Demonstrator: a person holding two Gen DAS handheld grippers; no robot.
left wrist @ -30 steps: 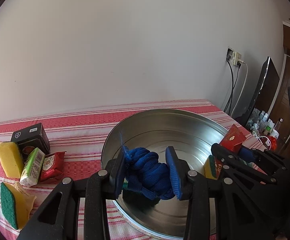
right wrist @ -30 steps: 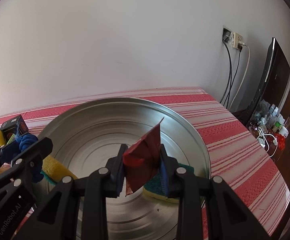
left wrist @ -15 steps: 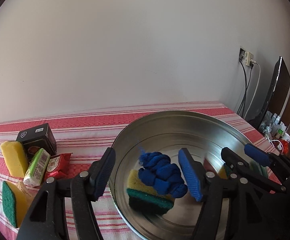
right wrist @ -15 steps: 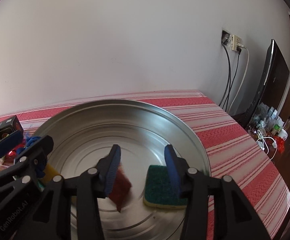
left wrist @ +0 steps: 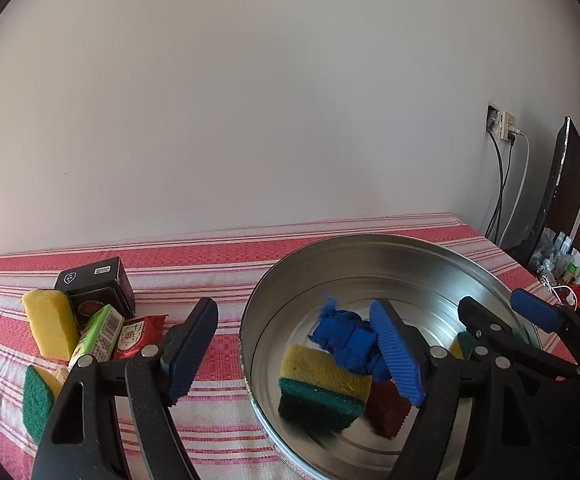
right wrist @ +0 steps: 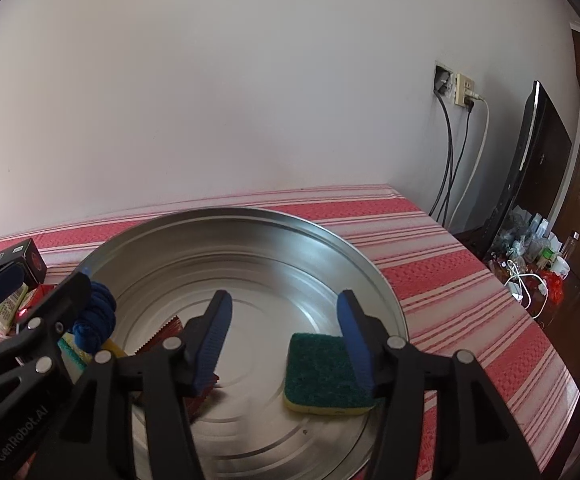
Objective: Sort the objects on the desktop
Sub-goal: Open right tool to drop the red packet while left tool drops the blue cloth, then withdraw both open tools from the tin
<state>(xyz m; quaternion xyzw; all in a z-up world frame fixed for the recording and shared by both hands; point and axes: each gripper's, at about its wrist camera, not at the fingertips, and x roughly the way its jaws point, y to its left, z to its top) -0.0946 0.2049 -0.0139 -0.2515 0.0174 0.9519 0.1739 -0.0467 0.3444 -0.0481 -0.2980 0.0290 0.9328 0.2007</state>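
Sponges, a blue cloth bundle (left wrist: pixel 348 340) and a red packet (left wrist: pixel 388 410) lie inside the round metal basin (left wrist: pixel 370 248), which fills the lower right of the left wrist frame and stands on the worktop's red striped cloth (left wrist: pixel 218 256). In that frame the left claw (left wrist: pixel 296 354) is opening with nothing pressed between its blue pads: one pad hangs over the cloth left of the basin rim, the other over the basin just in front of the blue bundle. A yellow and green sponge (left wrist: pixel 322 388) sits on the basin floor beneath the gap, touching the bundle, with the red packet right beside it.

At the left of the frame, outside the basin, a black box (left wrist: pixel 96 286), a yellow sponge (left wrist: pixel 50 326), a green packet (left wrist: pixel 98 336), a red sachet (left wrist: pixel 138 332) and another green-faced sponge (left wrist: pixel 38 400) crowd together.

In the right wrist frame the right claw (right wrist: pixel 284 344) is also opening and empty, over the basin floor. A second green-topped sponge (right wrist: pixel 324 372) lies flat at the lower right, partly behind the right pad.
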